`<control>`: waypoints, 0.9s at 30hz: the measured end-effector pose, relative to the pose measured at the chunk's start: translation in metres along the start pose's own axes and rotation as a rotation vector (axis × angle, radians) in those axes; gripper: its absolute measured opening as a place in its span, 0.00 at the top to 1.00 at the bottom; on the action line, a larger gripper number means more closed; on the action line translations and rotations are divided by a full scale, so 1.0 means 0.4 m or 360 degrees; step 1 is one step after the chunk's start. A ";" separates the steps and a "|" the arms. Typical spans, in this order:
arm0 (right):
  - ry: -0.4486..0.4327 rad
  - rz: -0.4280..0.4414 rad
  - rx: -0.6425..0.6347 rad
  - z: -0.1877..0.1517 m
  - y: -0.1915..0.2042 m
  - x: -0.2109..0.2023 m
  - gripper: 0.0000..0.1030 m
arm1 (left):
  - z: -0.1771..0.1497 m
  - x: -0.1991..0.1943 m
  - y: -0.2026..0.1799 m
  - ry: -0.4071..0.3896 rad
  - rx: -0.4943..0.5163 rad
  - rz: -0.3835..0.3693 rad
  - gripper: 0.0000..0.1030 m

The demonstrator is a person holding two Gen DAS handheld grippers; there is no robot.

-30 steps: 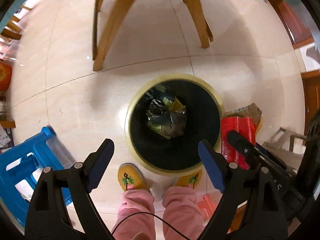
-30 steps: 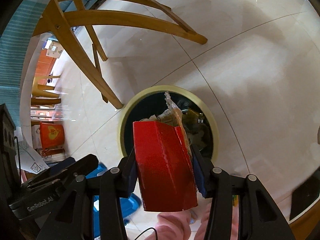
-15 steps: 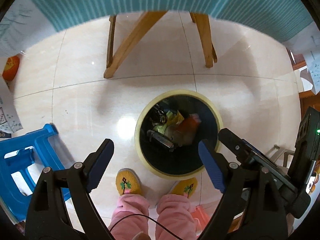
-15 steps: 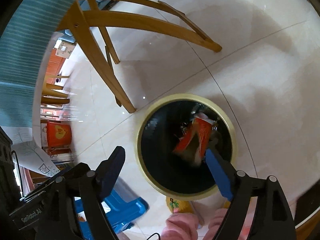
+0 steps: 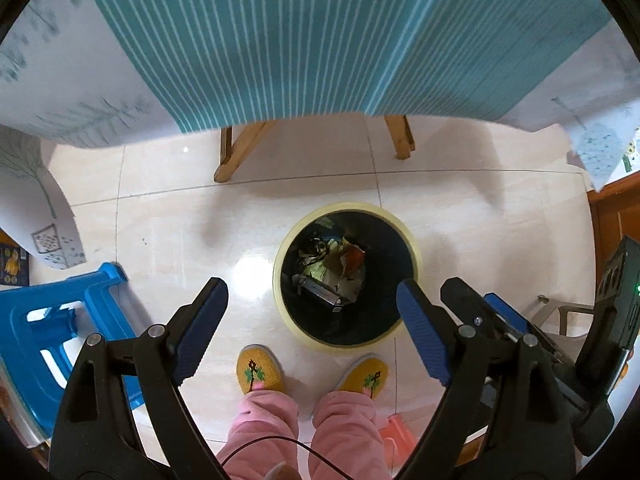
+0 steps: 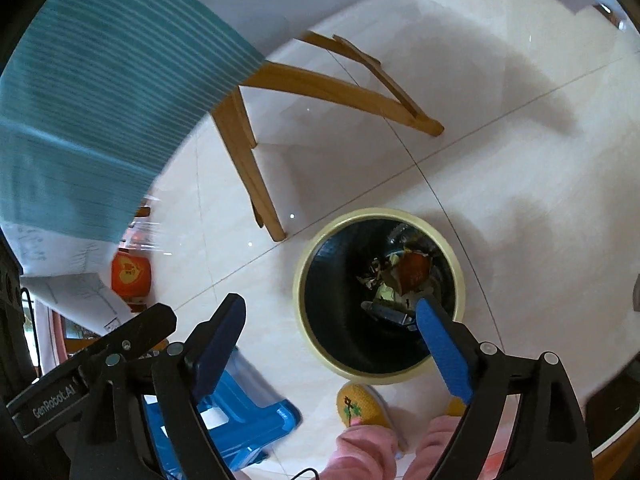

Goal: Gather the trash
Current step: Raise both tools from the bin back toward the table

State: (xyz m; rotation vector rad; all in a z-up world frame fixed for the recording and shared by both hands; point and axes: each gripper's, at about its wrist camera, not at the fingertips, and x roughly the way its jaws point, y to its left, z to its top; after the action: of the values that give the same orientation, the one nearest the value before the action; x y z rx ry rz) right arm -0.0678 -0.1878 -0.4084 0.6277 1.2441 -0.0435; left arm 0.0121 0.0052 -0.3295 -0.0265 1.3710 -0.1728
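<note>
A round black bin with a pale yellow rim stands on the tiled floor below both grippers. Inside lies mixed trash, with a red carton on top. In the left wrist view my left gripper hangs open above the bin's near side, nothing between its blue pads. My right gripper is high over the bin's left edge; its jaws are opening wide and hold nothing. Each gripper also shows at the edge of the other's view: the right gripper and the left gripper.
A table with wooden legs and a teal striped cloth stands just beyond the bin. A blue plastic stool is at the left. A person's yellow slippers and pink trouser legs stand by the bin.
The right gripper opened and the red carton fell from it into the bin. Both grippers rose, so the bin looks smaller and the tablecloth came into view.
</note>
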 end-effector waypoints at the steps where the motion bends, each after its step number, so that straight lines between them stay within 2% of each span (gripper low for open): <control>1: -0.0004 0.0000 -0.0003 -0.002 0.005 -0.018 0.14 | 0.001 -0.024 -0.003 -0.0006 0.0004 -0.0007 0.18; 7: -0.0050 0.0006 -0.0036 0.001 0.052 -0.169 0.14 | 0.029 -0.201 -0.015 -0.0083 0.0036 -0.0036 0.18; 14: -0.0160 0.0050 -0.0106 0.030 0.132 -0.424 0.14 | 0.077 -0.430 -0.038 -0.0216 0.0046 -0.0070 0.18; 21: -0.0298 0.0110 -0.0249 0.082 0.225 -0.682 0.14 | 0.122 -0.665 -0.076 -0.0413 0.0085 -0.0050 0.18; 27: -0.0394 0.0178 -0.0400 0.133 0.296 -0.843 0.14 | 0.168 -0.845 -0.114 -0.0580 0.0056 -0.0045 0.18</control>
State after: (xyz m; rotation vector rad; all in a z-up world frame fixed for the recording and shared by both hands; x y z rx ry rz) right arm -0.0944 -0.2153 -0.0492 0.4569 0.9548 0.1237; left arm 0.0092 0.0013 0.0181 -0.0455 1.0041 -0.2049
